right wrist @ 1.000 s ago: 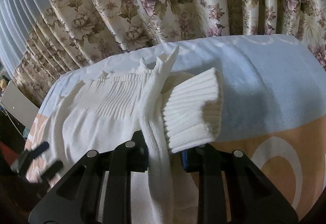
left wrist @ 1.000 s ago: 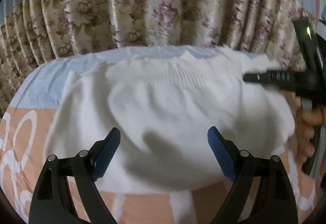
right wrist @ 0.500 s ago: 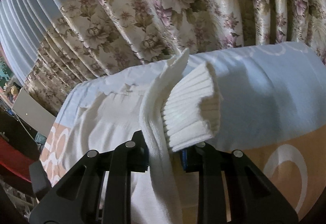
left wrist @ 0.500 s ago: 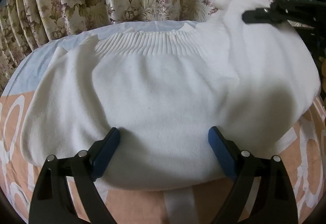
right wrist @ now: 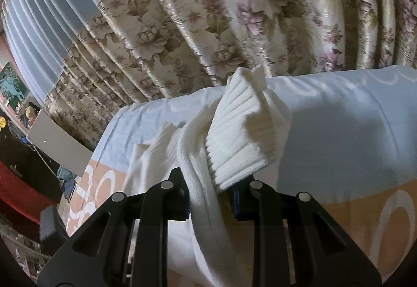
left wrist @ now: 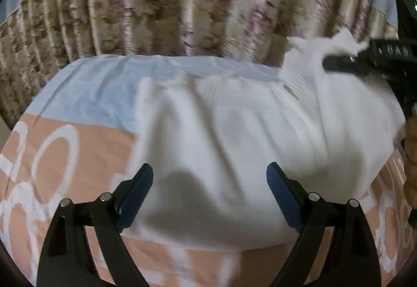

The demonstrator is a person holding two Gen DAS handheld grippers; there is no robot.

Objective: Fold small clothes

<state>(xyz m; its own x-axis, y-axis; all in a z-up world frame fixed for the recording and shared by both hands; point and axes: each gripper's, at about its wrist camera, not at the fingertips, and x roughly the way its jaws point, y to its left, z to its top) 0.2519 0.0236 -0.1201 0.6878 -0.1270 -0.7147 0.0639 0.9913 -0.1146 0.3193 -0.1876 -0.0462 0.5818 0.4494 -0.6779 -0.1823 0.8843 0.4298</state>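
A white knit sweater [left wrist: 234,135] lies spread on the bed, ribbed hem toward the curtain. My left gripper [left wrist: 209,195] is open, its blue pads just above the sweater's near edge, holding nothing. My right gripper [right wrist: 211,198] is shut on the sweater's ribbed cuff and sleeve [right wrist: 239,146], lifted off the bed. In the left wrist view the right gripper [left wrist: 365,60] shows at the far right, holding that white corner [left wrist: 312,52] up.
The bed cover is pale blue [right wrist: 338,135] at the far side and peach with white rings [left wrist: 52,156] nearer. A floral curtain [right wrist: 234,13] hangs right behind the bed. A grey board [right wrist: 52,146] and dark furniture stand to the left.
My left gripper has shifted left and the view is blurred by motion. My right gripper still holds the cuff, raised at the sweater's right side.
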